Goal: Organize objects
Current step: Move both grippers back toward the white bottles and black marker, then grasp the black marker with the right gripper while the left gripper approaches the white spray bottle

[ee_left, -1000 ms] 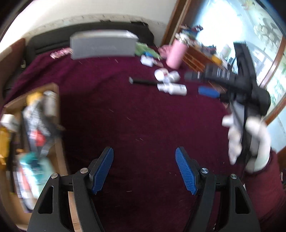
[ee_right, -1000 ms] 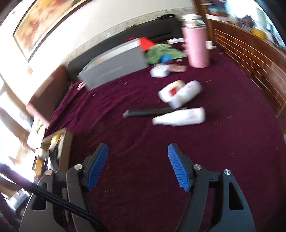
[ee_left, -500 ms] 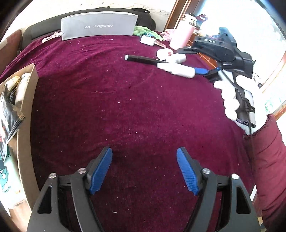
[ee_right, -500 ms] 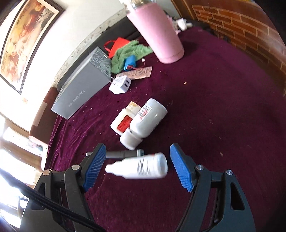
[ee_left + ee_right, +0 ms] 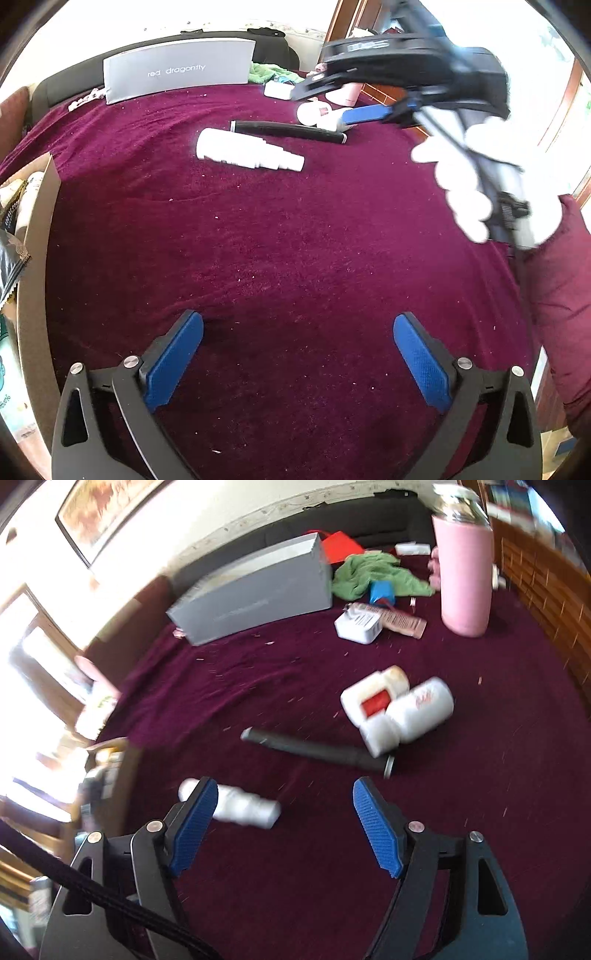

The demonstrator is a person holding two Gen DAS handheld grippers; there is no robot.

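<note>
- The left tool (image 5: pixel 297 354) hangs over bare maroon cloth (image 5: pixel 295 258), its jaws opening to their widest, well past where they stood a second ago, with nothing between them.
- The right tool (image 5: pixel 282 827), spread and empty, has swung aside: half a second ago the white spray bottle (image 5: pixel 236 805) lay squarely between its pads; now the bottle lies on the cloth at the left pad's tip, not pinched.
- The black tube (image 5: pixel 317 751) and two white jars (image 5: pixel 399 709) lie beyond it, the jars touching each other.
- In the left view, a gloved hand (image 5: pixel 476 184) carries the right tool above those items.
- The cardboard box (image 5: pixel 35 266) at the left edge already holds packets; judging by this, the bottle is not yet picked up, and sorting is unfinished.
</note>
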